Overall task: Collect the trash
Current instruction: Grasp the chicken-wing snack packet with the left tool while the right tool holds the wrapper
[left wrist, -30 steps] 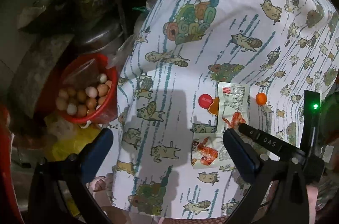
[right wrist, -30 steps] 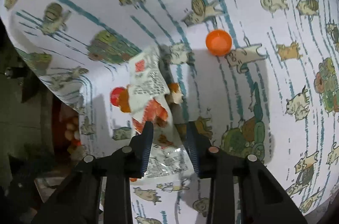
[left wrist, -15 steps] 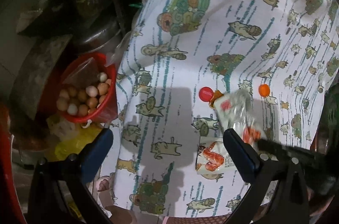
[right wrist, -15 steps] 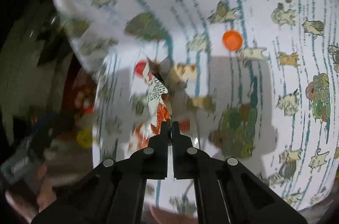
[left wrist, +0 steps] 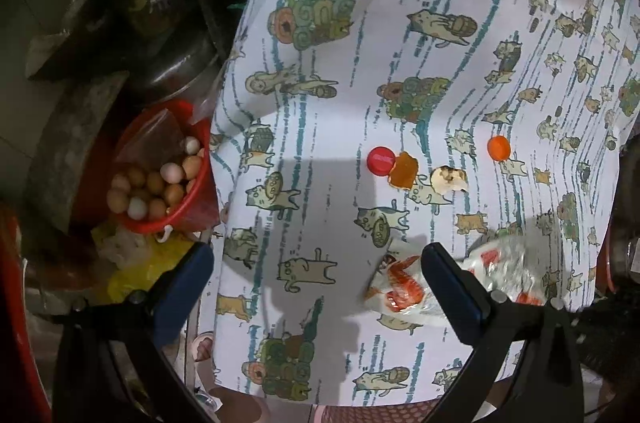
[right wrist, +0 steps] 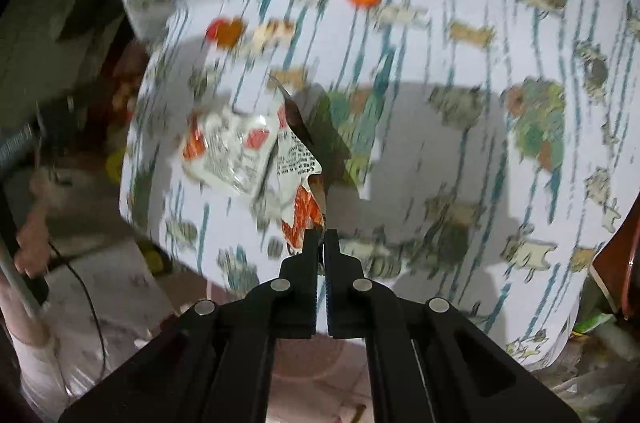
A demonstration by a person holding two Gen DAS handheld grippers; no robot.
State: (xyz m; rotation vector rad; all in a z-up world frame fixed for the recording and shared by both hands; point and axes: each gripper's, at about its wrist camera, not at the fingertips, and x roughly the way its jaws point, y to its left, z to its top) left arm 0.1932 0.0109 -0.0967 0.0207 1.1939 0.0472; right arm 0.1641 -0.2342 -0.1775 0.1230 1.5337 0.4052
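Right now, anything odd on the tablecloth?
Litter: a red cap, an orange cap, two food scraps and a torn snack wrapper. The right gripper holds a second wrapper.

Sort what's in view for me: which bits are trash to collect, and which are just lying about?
Trash for the job:
- snack wrapper pinched in the right claw
- second wrapper on the cloth
- red cap
- orange cap
- orange scrap
- pale scrap

Lying about:
- red bucket of eggs
- cat-print tablecloth
- left claw, open and empty
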